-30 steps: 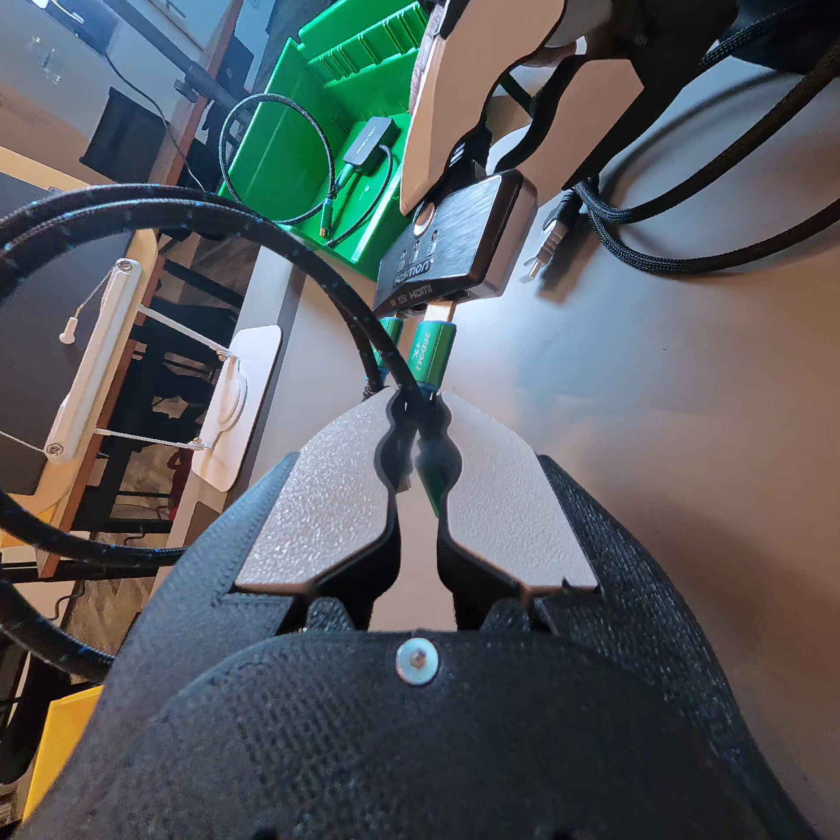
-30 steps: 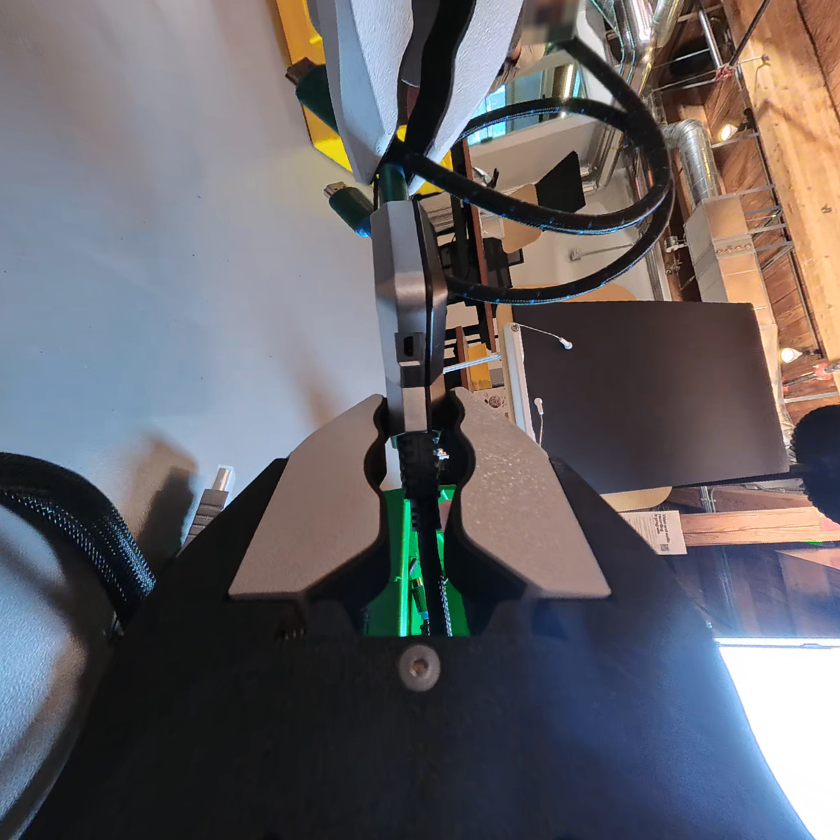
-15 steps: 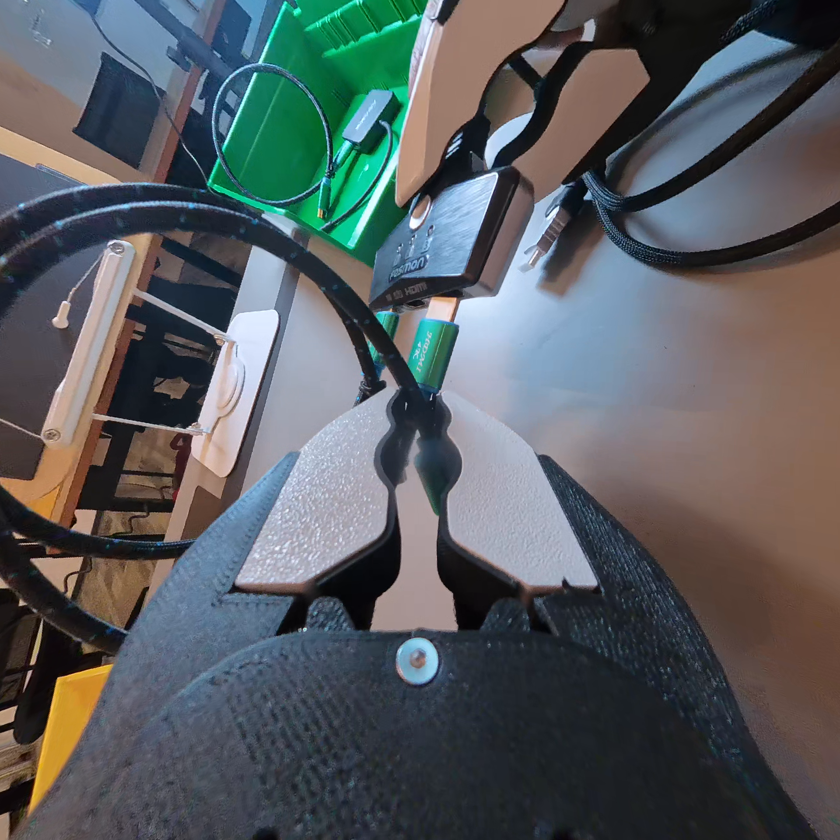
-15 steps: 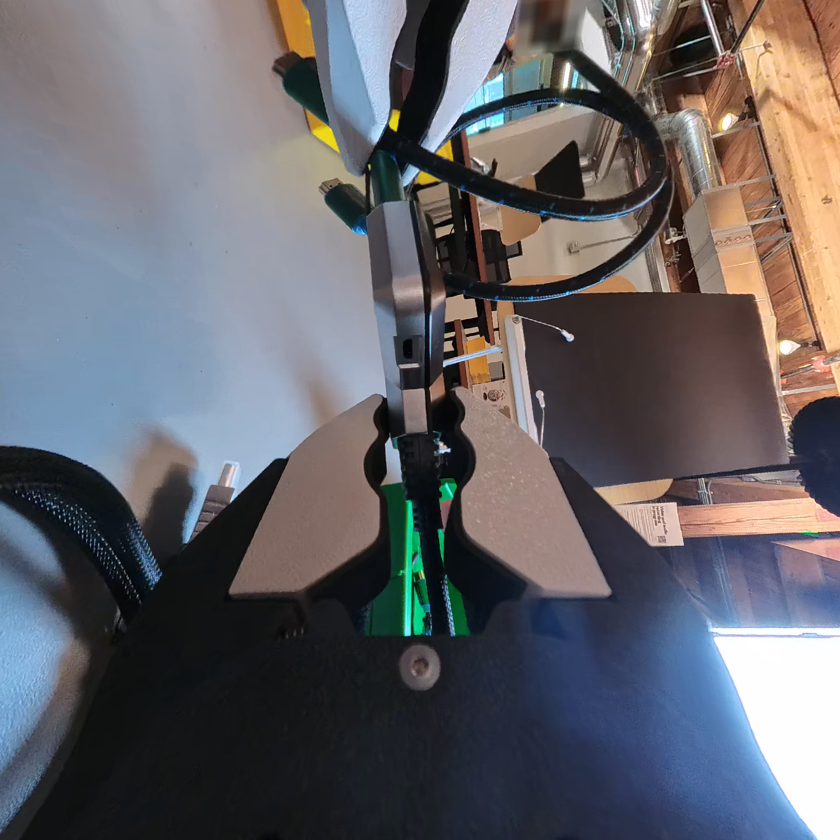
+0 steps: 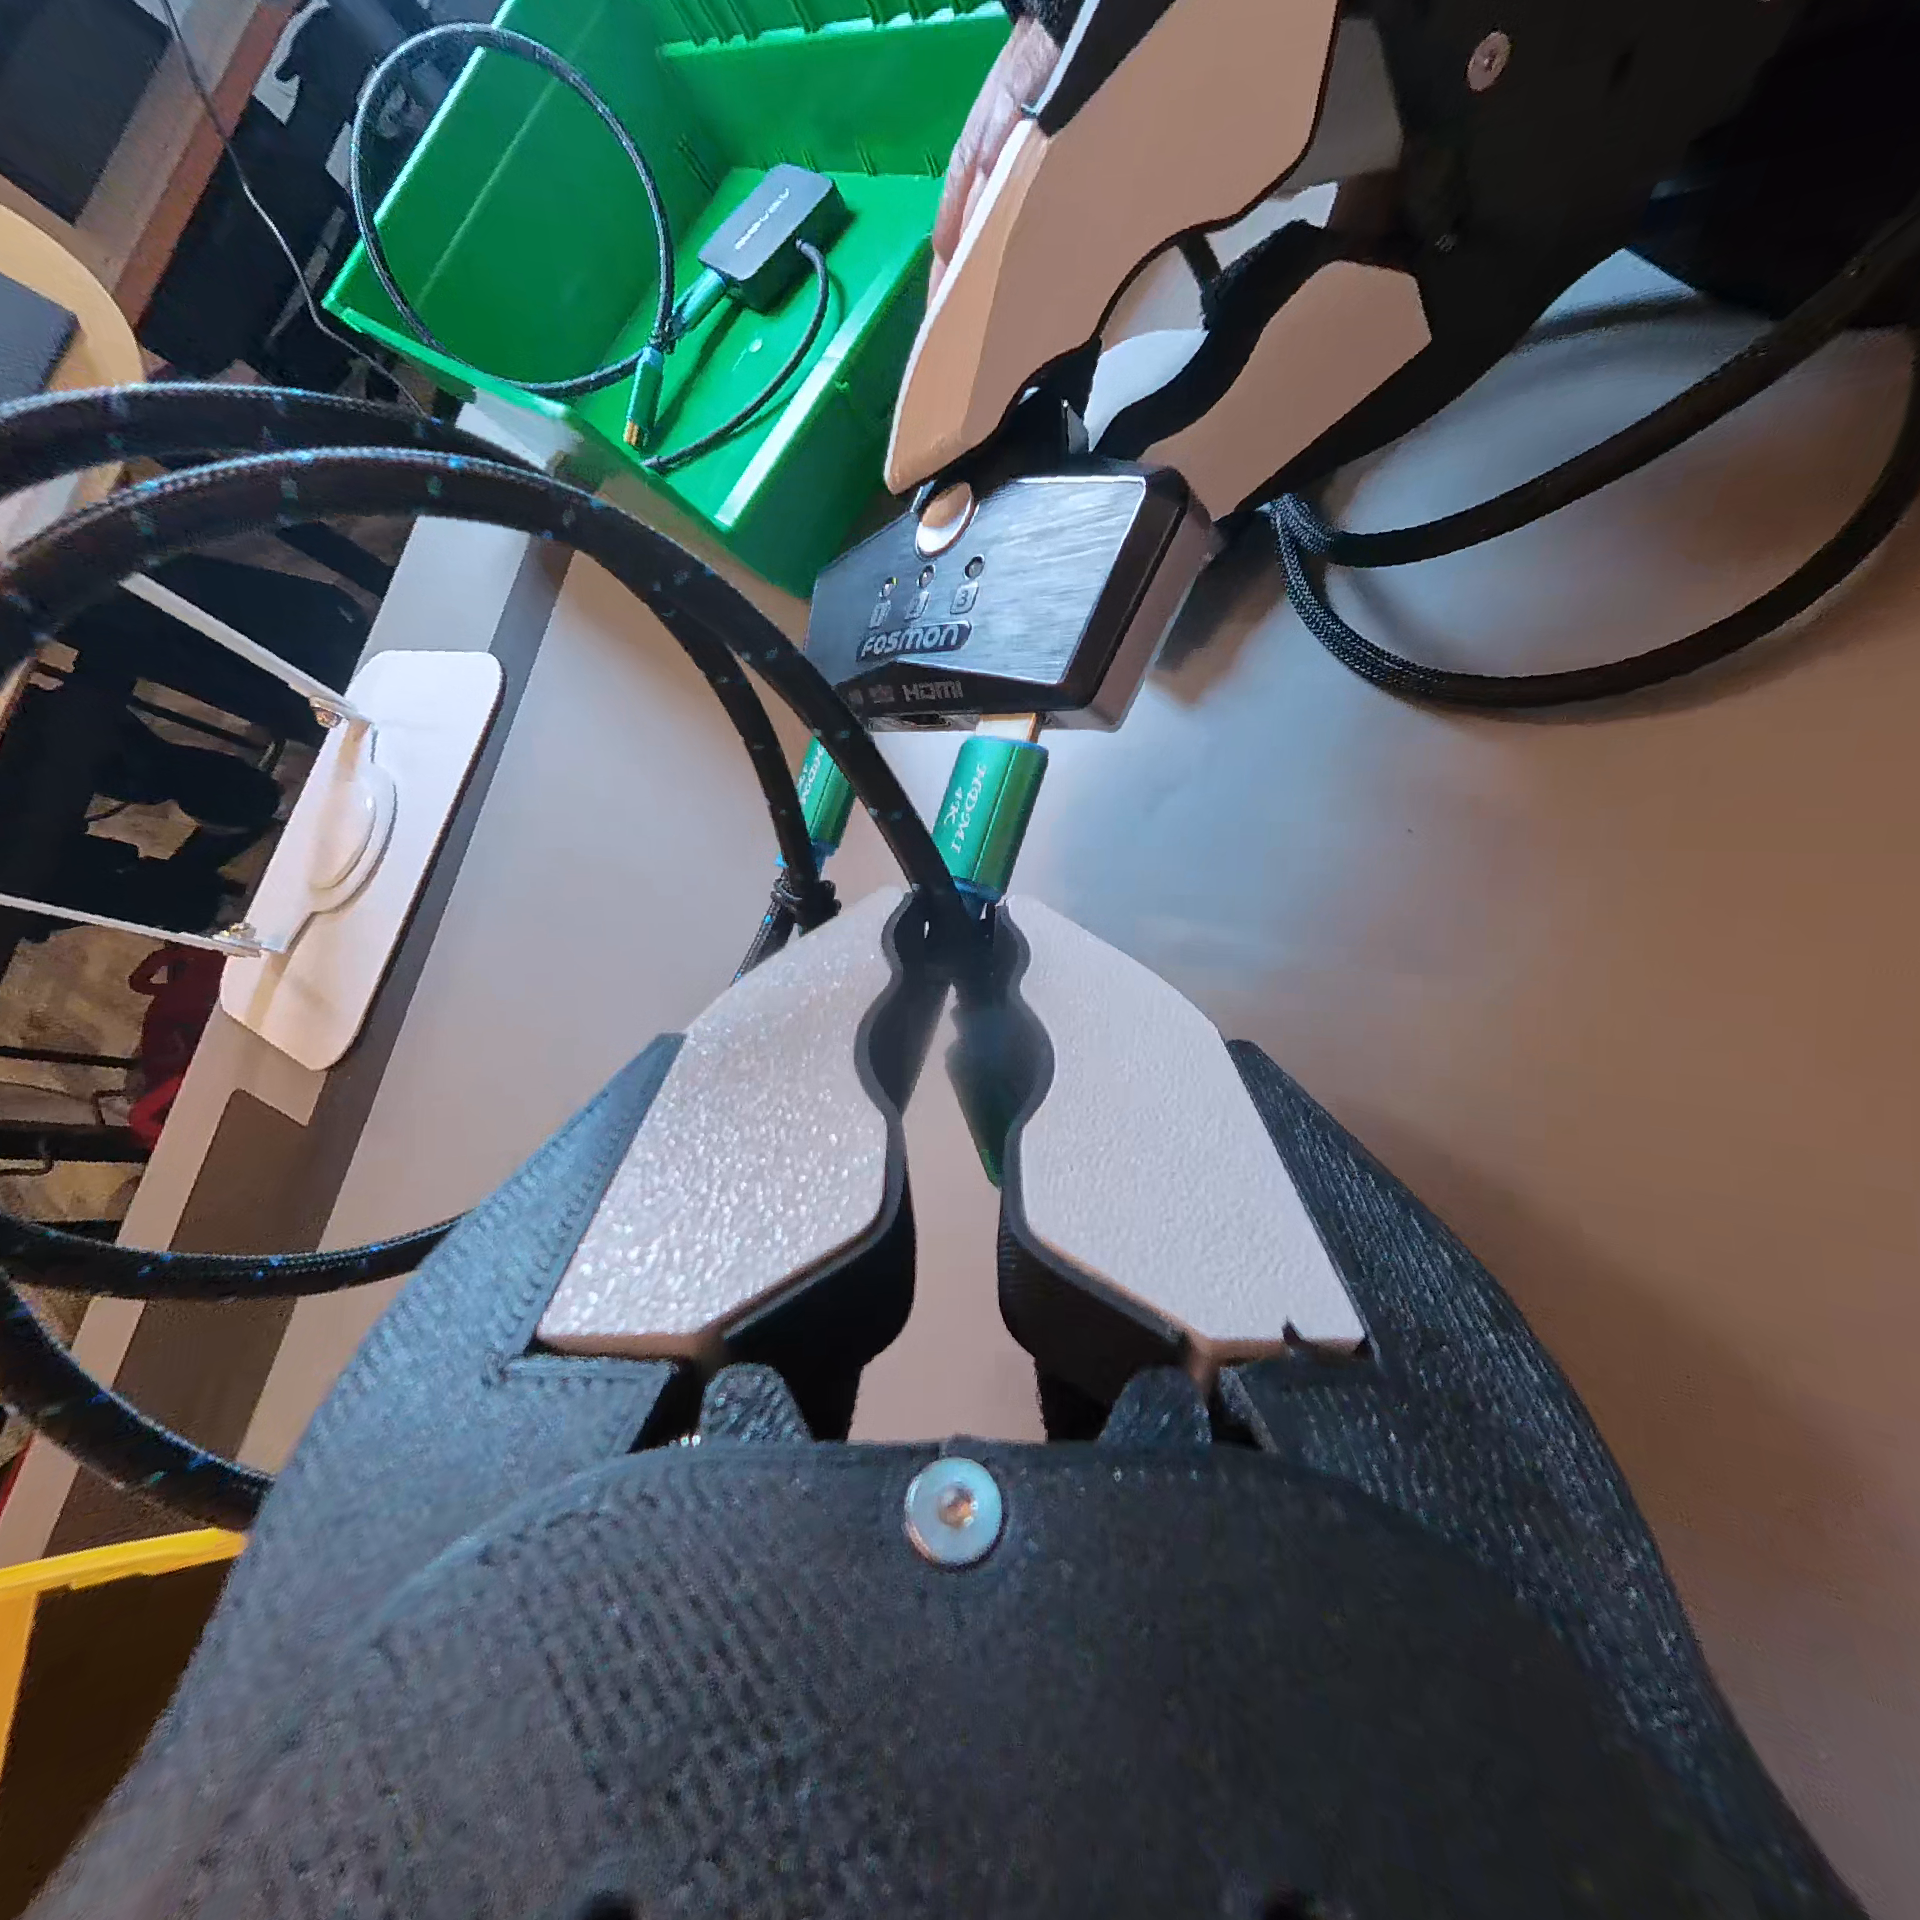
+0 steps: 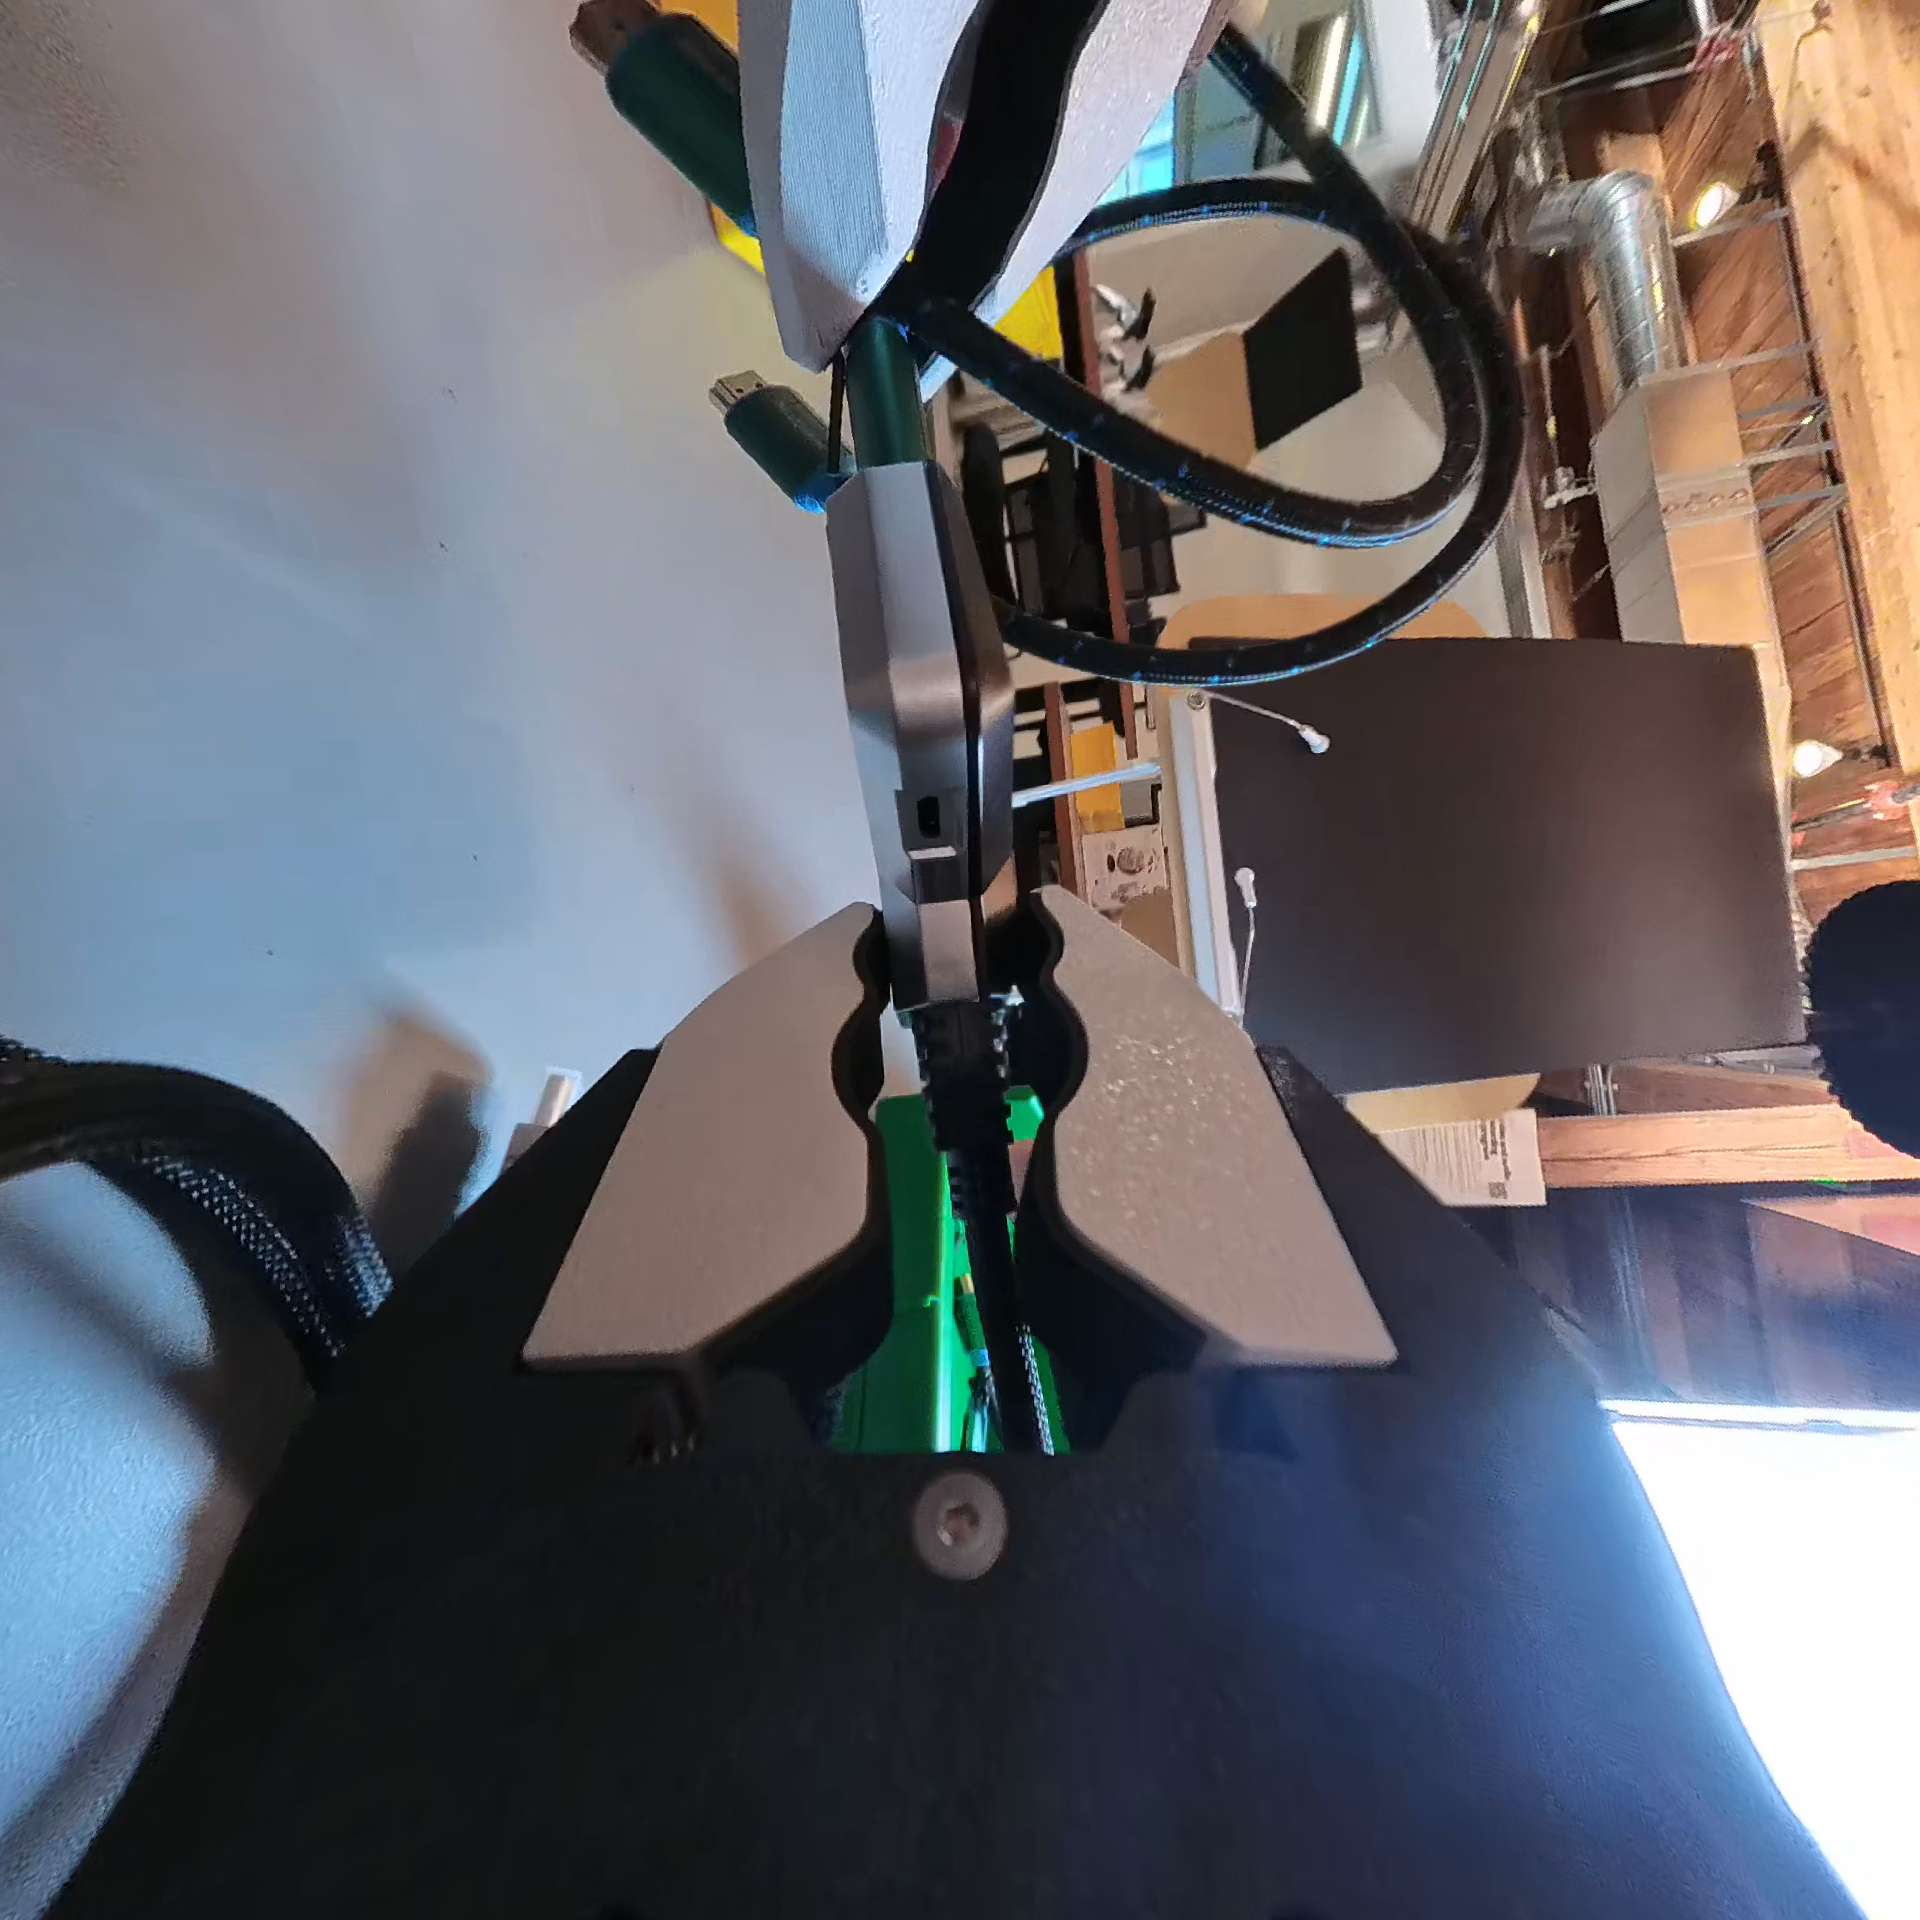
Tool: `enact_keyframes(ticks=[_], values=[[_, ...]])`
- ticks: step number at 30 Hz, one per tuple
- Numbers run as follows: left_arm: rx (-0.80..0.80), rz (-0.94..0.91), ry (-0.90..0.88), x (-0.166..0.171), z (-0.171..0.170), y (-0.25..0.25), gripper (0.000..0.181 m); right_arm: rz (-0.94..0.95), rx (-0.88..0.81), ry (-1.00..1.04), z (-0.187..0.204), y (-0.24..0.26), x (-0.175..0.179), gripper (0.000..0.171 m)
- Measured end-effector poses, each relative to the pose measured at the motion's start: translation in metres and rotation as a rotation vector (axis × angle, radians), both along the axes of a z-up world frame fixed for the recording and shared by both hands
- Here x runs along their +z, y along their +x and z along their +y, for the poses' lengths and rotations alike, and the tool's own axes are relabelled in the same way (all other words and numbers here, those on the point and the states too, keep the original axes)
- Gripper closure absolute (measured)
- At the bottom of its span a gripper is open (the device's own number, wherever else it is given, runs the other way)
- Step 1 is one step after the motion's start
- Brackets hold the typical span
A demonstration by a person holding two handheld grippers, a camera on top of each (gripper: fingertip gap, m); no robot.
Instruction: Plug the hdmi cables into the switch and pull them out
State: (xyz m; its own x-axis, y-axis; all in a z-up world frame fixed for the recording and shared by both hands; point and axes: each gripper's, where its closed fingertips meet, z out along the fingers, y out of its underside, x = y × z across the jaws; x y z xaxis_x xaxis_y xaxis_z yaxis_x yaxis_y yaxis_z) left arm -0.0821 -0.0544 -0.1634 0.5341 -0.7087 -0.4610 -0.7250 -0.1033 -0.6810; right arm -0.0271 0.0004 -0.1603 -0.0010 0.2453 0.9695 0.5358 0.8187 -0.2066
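Left to right, left wrist view first. Far left: loops of black braided cable arc across the frame edge, past a white plate off the table side. A yellow bin shows at lower left. Upper left of centre: a green bin sits on the table, holding a coiled thin cable and a small black adapter box.

Centre: the left hand-held gripper is pinched together on the rear of a green HDMI plug. The plug's metal tip sits at the front port of the black HDMI switch; a sliver of metal shows between plug body and switch, so not fully seated. A second green plug lies just left of it, under the switch's edge; whether it is in a port I cannot tell. The switch is lifted off the table, tilted.

Upper right: the right hand-held gripper is clamped on the switch's far end. More braided cable lies on the table at right.

Right wrist view: the switch seen edge-on, its near end gripped between the right hand-held gripper's fingers, its own pigtail cable running back between them. Top centre, the left hand-held gripper holds the green plug against the switch's far end. Two loose green plugs lie on the table left of it.
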Motion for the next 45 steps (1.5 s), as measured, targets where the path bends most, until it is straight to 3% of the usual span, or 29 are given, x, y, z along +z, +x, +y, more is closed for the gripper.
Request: enact_keyframes(ticks=[7, 12, 24, 30, 34, 38, 45], values=[[0.009, -0.006, -0.073, -0.016, 0.003, -0.001, 0.169, -0.053, -0.060, -0.032, -0.001, -0.002, -0.010, 0.148], [0.042, -0.009, -0.144, -0.028, 0.013, -0.001, 0.169, -0.143, -0.228, -0.059, 0.015, 0.000, -0.023, 0.148], [0.059, -0.061, -0.203, -0.028, 0.019, 0.005, 0.168, -0.209, -0.234, -0.060, 0.015, 0.004, -0.026, 0.149], [0.049, -0.080, -0.214, -0.029, 0.017, 0.008, 0.168, -0.222, -0.154, -0.052, 0.005, -0.004, -0.026, 0.147], [0.031, 0.021, -0.219, -0.037, 0.011, 0.015, 0.169, -0.314, -0.193, -0.028, 0.007, -0.003, -0.036, 0.150], [0.040, -0.085, -0.260, -0.030, 0.014, 0.016, 0.168, -0.320, -0.239, -0.039, 0.005, 0.000, -0.031, 0.151], [0.043, -0.049, -0.259, -0.030, 0.018, 0.024, 0.169, -0.315, -0.322, -0.077, 0.013, 0.003, -0.035, 0.151]])
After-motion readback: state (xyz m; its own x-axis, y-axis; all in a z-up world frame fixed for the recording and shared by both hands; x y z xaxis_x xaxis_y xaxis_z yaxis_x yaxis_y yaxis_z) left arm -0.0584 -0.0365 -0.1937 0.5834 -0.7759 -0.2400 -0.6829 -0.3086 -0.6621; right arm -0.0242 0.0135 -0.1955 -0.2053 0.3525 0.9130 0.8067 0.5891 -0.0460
